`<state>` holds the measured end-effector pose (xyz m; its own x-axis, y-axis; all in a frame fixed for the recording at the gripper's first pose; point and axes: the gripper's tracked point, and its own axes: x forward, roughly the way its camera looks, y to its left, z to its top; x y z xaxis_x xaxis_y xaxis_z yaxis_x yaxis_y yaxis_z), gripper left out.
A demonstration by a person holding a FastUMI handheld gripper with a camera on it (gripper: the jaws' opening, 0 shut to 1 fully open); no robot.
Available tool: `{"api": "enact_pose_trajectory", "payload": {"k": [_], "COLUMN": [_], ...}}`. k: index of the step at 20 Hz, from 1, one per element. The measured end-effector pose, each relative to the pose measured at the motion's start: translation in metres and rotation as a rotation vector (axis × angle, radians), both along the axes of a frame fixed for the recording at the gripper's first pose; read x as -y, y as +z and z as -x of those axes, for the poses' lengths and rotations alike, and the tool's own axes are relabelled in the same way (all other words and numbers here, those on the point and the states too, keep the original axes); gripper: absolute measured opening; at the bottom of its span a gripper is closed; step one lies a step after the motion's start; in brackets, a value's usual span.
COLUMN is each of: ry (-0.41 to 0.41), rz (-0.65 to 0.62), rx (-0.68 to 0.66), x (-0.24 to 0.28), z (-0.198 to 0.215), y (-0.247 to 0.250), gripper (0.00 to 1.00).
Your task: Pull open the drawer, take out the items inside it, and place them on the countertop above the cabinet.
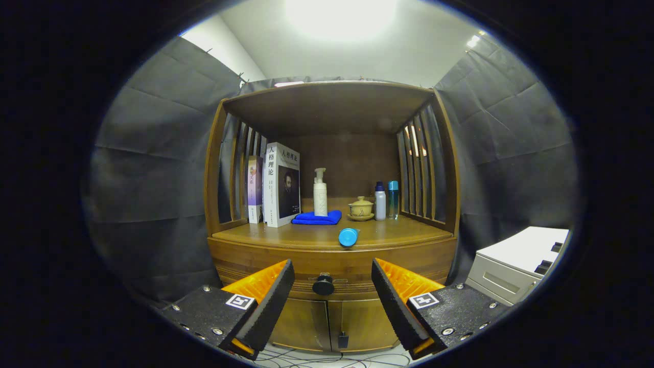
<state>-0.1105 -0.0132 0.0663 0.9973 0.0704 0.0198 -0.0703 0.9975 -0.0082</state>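
A wooden cabinet stands ahead with a drawer front (352,271) under its countertop (286,236). The drawer looks closed, and a round dark knob (323,284) sits at its middle. My gripper (332,291) is open, its fingers spread to either side of the knob and a short way in front of it, touching nothing. A blue round-ended item (348,237) lies on the countertop near its front edge, just above the knob.
On the countertop stand two books (281,184), a white pump bottle (320,194) on a folded blue cloth (318,218), a small lidded cup (360,208) and two bottles (386,200). Cabinet doors (327,324) lie below the drawer. A white unit (516,266) stands to the right.
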Motion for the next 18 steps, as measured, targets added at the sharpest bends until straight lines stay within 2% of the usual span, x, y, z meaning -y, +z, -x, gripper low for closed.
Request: {"api": "enact_pose_trajectory", "payload": {"k": [9, 18], "ry": [-0.012, -0.008], "rz": [-0.036, -0.028], "rx": [-0.038, -0.054], "x": [0.014, 0.011], "z": [0.031, 0.032], "y": [-0.02, -0.028], "gripper": [0.94, 0.93]}}
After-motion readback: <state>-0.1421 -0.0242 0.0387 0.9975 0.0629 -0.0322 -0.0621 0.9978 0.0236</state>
